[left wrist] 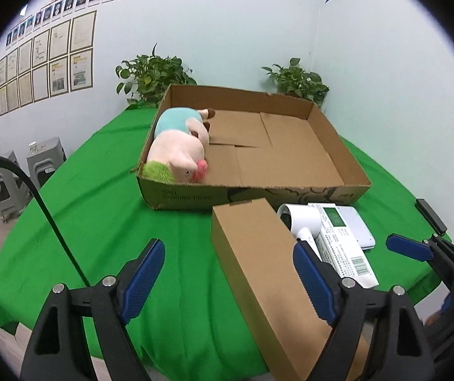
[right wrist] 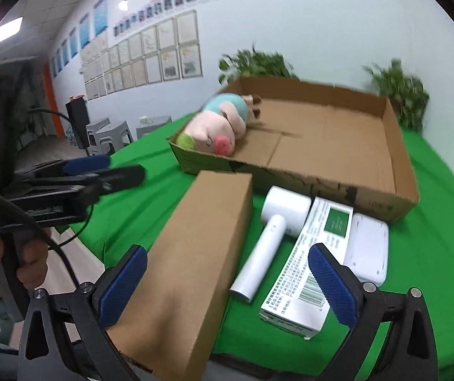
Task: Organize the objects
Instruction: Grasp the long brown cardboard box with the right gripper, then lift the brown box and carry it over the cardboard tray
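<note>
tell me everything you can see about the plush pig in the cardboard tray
The plush pig is a soft fabric toy with a pale pink body, a darker pink snout, a teal garment, a green tuft at its head and brown hooves. It lies on its side in the near-left corner of the open cardboard tray, pressed against the left wall. Neither hand-held gripper touches it.

Green-clothed table [left wrist: 100, 222] here. Open cardboard tray [left wrist: 331, 133] sits at 12 o'clock, long brown box [left wrist: 258, 254] at 6, then going toward 3: white handheld gadget [right wrist: 274, 222], barcoded carton [right wrist: 309, 263], flat white device [right wrist: 368, 241].
</note>
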A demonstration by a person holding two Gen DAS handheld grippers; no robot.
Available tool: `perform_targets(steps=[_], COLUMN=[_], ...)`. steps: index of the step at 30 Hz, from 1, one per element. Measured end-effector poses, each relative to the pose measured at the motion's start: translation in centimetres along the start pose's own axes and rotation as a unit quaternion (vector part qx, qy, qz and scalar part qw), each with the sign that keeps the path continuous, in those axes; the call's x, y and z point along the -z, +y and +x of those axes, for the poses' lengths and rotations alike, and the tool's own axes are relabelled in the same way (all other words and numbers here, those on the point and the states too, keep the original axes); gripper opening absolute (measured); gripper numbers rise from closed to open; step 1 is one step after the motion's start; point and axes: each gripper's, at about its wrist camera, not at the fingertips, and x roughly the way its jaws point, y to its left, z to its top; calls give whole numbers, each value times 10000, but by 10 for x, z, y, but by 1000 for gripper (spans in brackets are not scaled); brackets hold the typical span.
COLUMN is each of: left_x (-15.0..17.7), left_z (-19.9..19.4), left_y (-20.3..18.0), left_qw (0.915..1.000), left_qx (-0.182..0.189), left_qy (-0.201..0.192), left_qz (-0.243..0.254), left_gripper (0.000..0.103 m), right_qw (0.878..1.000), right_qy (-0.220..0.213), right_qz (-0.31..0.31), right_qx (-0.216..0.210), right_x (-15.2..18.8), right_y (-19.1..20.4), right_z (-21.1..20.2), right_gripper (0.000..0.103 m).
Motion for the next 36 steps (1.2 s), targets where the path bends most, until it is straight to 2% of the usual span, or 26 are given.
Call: perform_targets(steps=[1, 3, 4, 5, 7, 8, 9, 10, 11, 15, 18, 24, 29, 33, 36], left_x=[1, 3, 3, 3, 5, 6, 7, 8, 10, 21, 27, 27, 34, 43, 44], left_z=[2, 3, 3, 3, 3, 4, 4, 5, 6, 18, 32, 49, 58, 67, 72], left_y=[-2, -5, -6, -5, -5, -6, -6, -7, -7, -7, -3, 1, -1, 1, 4], left_qw=[10000, 9999, 9997, 9993, 9983, 9976, 9969, 9961, 9951, 9903, 9823, 9753, 9700, 9629, 9588], left_qx=[21, 150, 219, 320, 508, 586, 655, 712, 792, 1034, 1353, 1557, 1719, 1888, 1961], left_qy=[19, 71, 114, 162, 229, 279, 342, 408, 491, 819, 1085, 1289, 1519, 1707, 1802], left_qz=[-5, -25, -55, -99, -185, -236, -279, -312, -333, -431, -703, -891, -799, -895, -986], left_gripper=[83, 82, 82, 82, 82, 82, 82, 82, 83, 83, 83, 83, 83, 82, 82], right_qw=[10000, 9999, 9997, 9995, 9990, 9985, 9984, 9983, 9979, 9949, 9915, 9908, 9874, 9827, 9816], right_qy=[-21, 131, 215, 283, 307, 313, 301, 244, 147, 403, 613, 885, 1193, 1527, 1606], right_qz=[-32, 7, 63, 110, 180, 233, 264, 348, 454, 748, 873, 494, 445, 353, 331], right_qx=[-17, -41, -24, -72, -269, -383, -400, -389, -446, -538, -741, -895, -944, -990, -977], right_x=[2, 2, 3, 5, 6, 6, 7, 9, 11, 19, 24, 28, 31, 39, 41], right_y=[1, -1, -3, -6, -11, -13, -13, -14, -16, -20, -18, 9, 21, 33, 38], right_z=[-3, -3, -2, -3, -5, -9, -12, -15, -18, -13, -8, 6, 30, 53, 62], right_gripper=[82, 20, 10, 8, 11, 30, 78, 103, 103, 103, 103, 103, 103, 102, 103])
